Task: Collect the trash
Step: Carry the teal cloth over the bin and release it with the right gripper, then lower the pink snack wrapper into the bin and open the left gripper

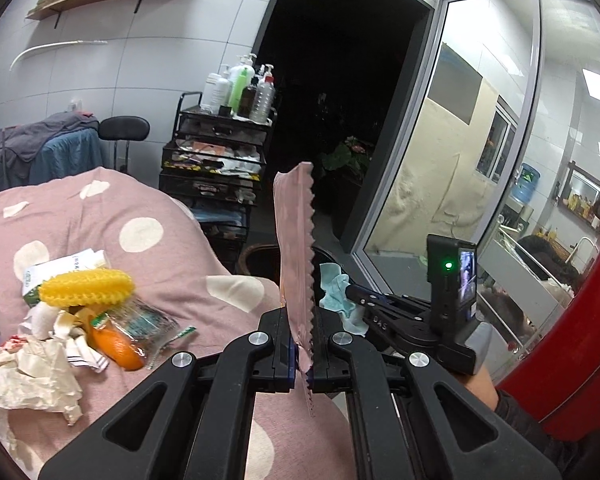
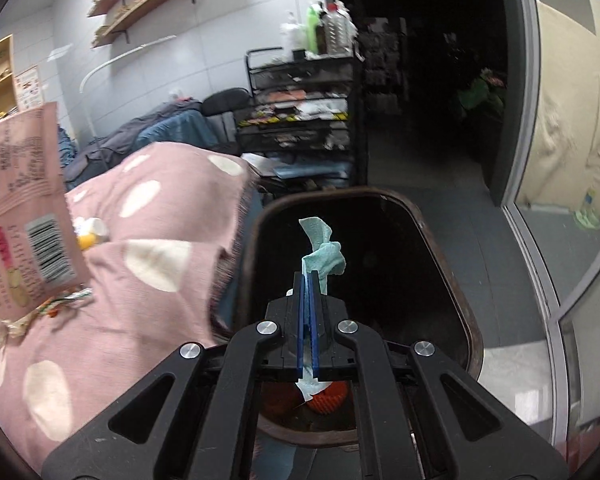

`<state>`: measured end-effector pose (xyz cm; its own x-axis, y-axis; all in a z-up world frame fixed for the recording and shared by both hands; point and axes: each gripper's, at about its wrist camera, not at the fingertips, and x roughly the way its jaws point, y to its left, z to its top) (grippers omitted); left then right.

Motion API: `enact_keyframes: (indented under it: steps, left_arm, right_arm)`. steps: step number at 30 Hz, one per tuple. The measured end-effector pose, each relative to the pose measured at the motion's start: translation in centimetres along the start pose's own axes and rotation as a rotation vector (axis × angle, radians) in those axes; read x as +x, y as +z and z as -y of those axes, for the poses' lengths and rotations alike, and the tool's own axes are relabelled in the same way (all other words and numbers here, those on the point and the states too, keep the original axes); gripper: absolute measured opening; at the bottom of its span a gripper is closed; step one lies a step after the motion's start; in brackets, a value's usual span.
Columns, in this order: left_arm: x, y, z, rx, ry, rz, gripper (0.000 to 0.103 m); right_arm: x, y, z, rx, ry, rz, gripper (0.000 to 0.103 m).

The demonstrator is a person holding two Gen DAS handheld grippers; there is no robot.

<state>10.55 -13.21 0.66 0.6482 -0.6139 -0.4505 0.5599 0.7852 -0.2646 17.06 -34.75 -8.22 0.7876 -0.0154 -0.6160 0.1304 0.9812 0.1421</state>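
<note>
My left gripper (image 1: 302, 320) is shut on a pink snack wrapper (image 1: 296, 248) with a serrated edge, held upright above the bed's edge; the wrapper also shows at the left of the right wrist view (image 2: 20, 208). My right gripper (image 2: 310, 280) is shut on a crumpled light-blue tissue (image 2: 322, 256) and holds it over the open dark trash bin (image 2: 474, 332). The same tissue (image 1: 334, 292) and right gripper (image 1: 364, 300) show in the left wrist view. A trash pile lies on the pink dotted bedcover (image 1: 140, 208): yellow foam net (image 1: 86, 288), orange packet (image 1: 118, 344), crumpled paper (image 1: 28, 376).
A black mesh cart (image 1: 216, 160) with bottles (image 1: 240, 88) stands behind the bed. A dark doorway and glass partition (image 1: 460, 160) lie to the right. An orange ridged item (image 2: 326, 398) lies inside the bin. A chair with draped clothes (image 1: 40, 148) stands far left.
</note>
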Motion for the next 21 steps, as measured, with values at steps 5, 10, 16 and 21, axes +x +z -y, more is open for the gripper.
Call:
enact_keyframes:
  steps: [5,10,16,21]
  left_arm:
    - [1.6,-0.4,0.3,-0.003,-0.02,-0.047,0.004]
    - [2.9,-0.6,0.8,0.0,-0.033,-0.087,0.003]
    - [4.7,-0.8,1.4,0.018,-0.049,-0.134,0.003]
    - [6.7,-0.8,1.7,0.017,-0.072,-0.181,0.004]
  right_arm:
    - [2.2,-0.8,1.2,0.045,-0.005,-0.049,0.004]
    - [2.6,-1.6,1.8,0.078,-0.024,-0.041,0.067]
    - [1.4,-2.1,2.5,0.108,-0.047,-0.008,0.072]
    - [-0.5,-2.1,3.4,0.118,-0.086,0.042,0.076]
